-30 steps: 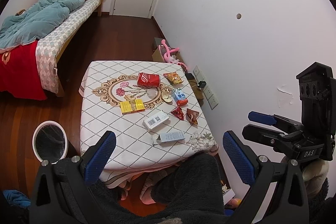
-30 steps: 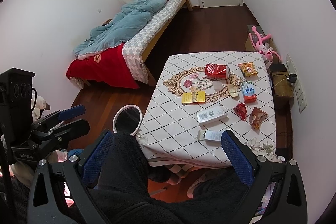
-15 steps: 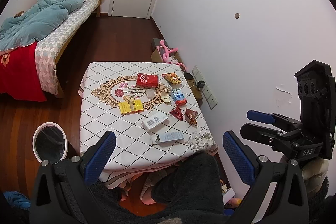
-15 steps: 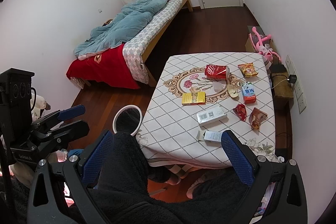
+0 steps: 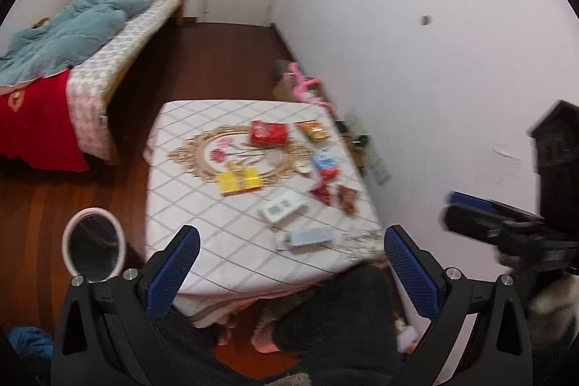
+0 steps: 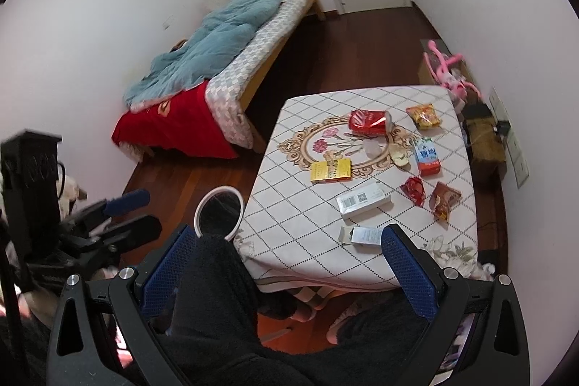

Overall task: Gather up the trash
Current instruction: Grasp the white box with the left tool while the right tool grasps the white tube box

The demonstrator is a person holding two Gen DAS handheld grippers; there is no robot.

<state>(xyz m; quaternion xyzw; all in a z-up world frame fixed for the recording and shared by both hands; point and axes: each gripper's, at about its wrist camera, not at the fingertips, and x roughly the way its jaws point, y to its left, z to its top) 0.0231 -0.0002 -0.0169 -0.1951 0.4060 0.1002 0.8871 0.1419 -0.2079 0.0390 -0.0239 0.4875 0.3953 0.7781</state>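
Observation:
Trash lies on a table with a white diamond-pattern cloth [image 5: 202, 205] [image 6: 289, 205]: a red snack bag [image 5: 268, 134] [image 6: 367, 122], an orange packet [image 5: 314, 130] [image 6: 424, 115], a yellow box [image 5: 239, 181] [image 6: 331, 170], a blue-and-red carton [image 5: 325, 164] [image 6: 427, 156], a white box [image 5: 284, 208] [image 6: 363, 199], a pale box [image 5: 307, 237] [image 6: 363, 236] and small red wrappers [image 5: 334, 196] [image 6: 430, 196]. A white-rimmed bin [image 5: 93, 246] [image 6: 218, 211] stands on the floor left of the table. My left gripper [image 5: 289, 266] and right gripper [image 6: 286, 266] are both open and empty, held high and short of the table.
A bed [image 5: 72, 35] [image 6: 217, 53] with a blue duvet and red cover stands at the left. A white wall [image 5: 416, 60] runs along the table's right side, with a pink toy [image 5: 302, 84] [image 6: 448, 67] on the floor by it. The person's dark-clad legs [image 6: 217, 295] are below.
Both grippers have shifted slightly towards the table; the view is a little closer and the left view is blurred. Nothing on the table has moved.

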